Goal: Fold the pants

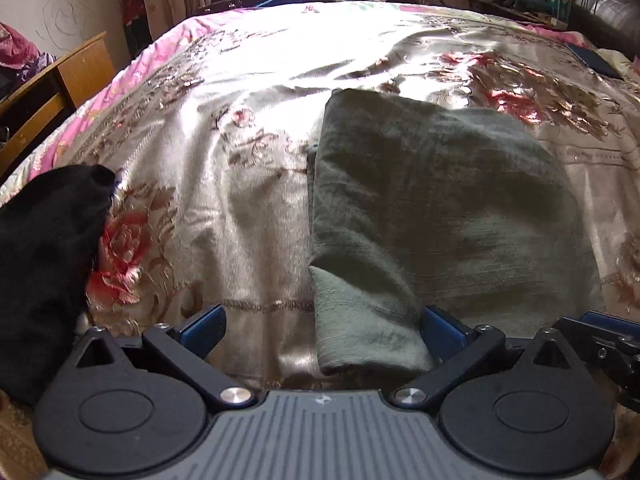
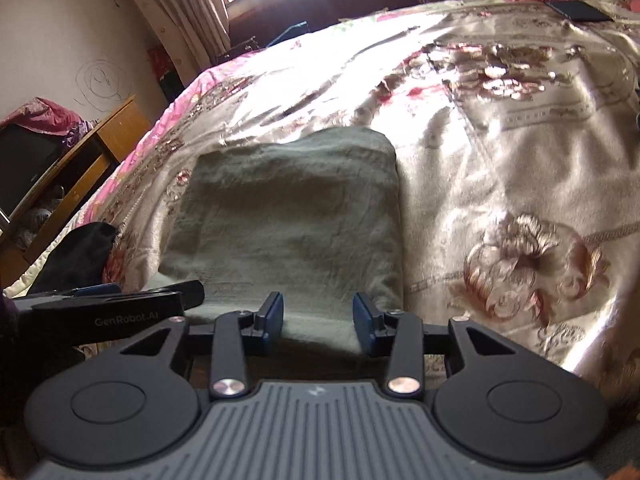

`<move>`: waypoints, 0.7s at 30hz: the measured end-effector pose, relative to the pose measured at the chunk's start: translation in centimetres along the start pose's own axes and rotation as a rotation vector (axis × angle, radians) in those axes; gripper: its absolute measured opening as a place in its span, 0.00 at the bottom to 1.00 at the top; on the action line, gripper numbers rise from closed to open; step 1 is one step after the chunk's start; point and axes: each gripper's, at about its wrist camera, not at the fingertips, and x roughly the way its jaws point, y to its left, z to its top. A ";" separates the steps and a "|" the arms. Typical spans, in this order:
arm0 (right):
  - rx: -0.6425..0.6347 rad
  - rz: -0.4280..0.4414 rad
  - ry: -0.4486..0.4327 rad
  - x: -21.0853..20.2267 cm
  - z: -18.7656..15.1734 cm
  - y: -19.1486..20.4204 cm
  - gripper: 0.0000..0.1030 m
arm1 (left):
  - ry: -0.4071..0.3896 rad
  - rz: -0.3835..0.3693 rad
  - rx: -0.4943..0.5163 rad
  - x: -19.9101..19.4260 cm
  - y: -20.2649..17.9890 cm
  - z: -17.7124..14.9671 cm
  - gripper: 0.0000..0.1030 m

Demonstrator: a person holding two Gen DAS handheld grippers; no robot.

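Note:
The grey-green pants (image 1: 432,216) lie folded into a thick rectangle on the floral bedspread (image 1: 224,184); they also show in the right wrist view (image 2: 288,216). My left gripper (image 1: 322,330) is open and empty, over the near left corner of the pants. My right gripper (image 2: 319,320) is open and empty, just above the near edge of the pants. The left gripper's side (image 2: 112,308) shows at the left of the right wrist view.
A black garment (image 1: 44,264) lies on the bed at the left; it also shows in the right wrist view (image 2: 80,256). A wooden desk (image 1: 60,92) stands left of the bed. A dark flat object (image 2: 580,10) lies at the far right of the bed.

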 end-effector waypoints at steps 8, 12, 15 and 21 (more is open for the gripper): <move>-0.077 -0.001 -0.120 -1.6 3.1 1.4 0.39 | -0.084 0.018 -0.058 -1.7 0.9 -0.2 1.00; -0.110 0.009 -0.107 1.9 5.8 2.4 0.40 | -0.044 0.012 -0.077 -0.8 1.3 -0.2 1.00; -0.098 0.015 -0.079 5.2 7.6 3.5 0.41 | -0.046 0.013 -0.080 -0.9 1.3 -0.3 1.00; -0.198 0.080 -0.001 11.6 9.8 8.2 0.42 | -0.038 0.002 -0.086 -0.6 1.6 -0.5 1.00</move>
